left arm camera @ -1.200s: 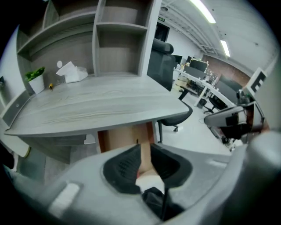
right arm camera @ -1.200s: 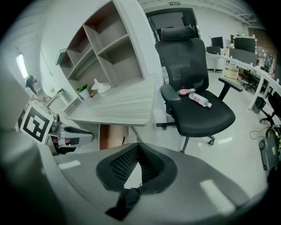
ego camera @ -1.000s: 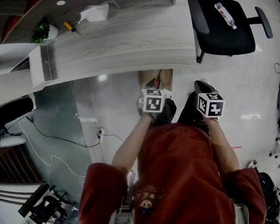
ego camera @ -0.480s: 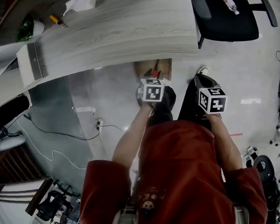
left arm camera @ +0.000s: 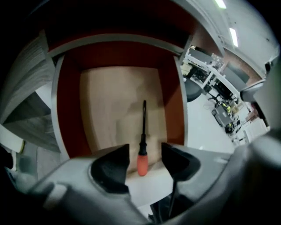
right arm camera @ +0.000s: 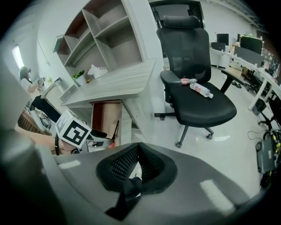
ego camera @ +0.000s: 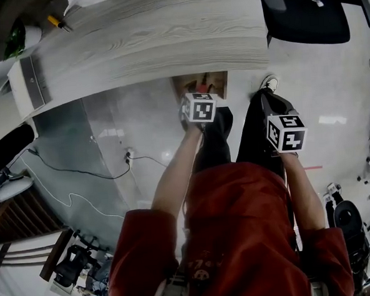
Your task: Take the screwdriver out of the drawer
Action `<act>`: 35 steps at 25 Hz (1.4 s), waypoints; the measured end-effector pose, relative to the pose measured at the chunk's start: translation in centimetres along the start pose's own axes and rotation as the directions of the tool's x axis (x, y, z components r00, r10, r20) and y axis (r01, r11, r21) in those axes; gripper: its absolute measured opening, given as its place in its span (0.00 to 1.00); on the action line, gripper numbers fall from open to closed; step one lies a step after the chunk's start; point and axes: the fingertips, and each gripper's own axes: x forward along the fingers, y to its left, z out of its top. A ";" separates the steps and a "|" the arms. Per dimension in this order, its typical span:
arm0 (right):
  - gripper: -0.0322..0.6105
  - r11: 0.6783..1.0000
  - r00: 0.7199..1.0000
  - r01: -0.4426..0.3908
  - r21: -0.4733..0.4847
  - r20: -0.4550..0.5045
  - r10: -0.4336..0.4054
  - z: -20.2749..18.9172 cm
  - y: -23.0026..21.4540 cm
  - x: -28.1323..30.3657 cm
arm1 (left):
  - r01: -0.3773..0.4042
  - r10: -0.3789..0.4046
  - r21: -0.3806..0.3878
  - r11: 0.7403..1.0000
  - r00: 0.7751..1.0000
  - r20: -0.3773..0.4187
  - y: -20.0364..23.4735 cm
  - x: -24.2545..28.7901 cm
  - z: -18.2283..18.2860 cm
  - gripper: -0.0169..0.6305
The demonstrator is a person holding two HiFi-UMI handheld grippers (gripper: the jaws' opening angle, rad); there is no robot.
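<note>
L fingers (left arm camera: pixel 112 169) of left gripper (left arm camera: pixel 145 151) stand apart and have just been opening. Screwdriver (left arm camera: pixel 143 132) lies in drawer (left arm camera: pixel 70 110), orange handle at drawer's front edge, framed betw jaws, not pinched. Best: drop straight, close on handle, not the thin shaft. Right gripper (right arm camera: pixel 137 166) pads together, empty. Drawer's front lip crowds the handle; desk (ego camera: pixel 153 33) overhangs drawer; chair (right arm camera: pixel 197 96) w/ bottle (right arm camera: pixel 199 89) well clear of drawer.

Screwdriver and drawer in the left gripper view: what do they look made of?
Screwdriver: orange-red handle looks like matte plastic or rubber; thin dark shaft, likely blackened metal. Drawer: pale bottom with faint grain, probably wood board; red-brown walls, maybe laminate.
</note>
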 end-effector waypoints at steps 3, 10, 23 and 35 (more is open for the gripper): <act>0.05 1.000 1.000 -0.003 0.003 -0.012 0.003 -0.6 -0.4 0.8 | -0.011 0.011 0.002 1.000 1.000 -0.018 0.4 1.5 -0.8 0.38; 0.05 1.000 0.999 -0.013 -0.008 -0.033 0.012 -1.2 -1.1 2.1 | -0.035 0.036 0.035 0.999 0.998 -0.054 0.7 3.5 -1.8 0.38; 0.05 1.000 0.999 -0.020 -0.008 -0.050 0.020 -1.1 -1.5 3.6 | -0.172 0.175 0.073 0.982 0.984 -0.029 2.1 4.6 -1.8 0.29; 0.05 1.000 0.999 -0.023 -0.013 -0.049 0.022 -0.8 -1.4 4.0 | -0.159 0.160 0.026 0.987 0.986 -0.039 1.6 5.0 -2.4 0.17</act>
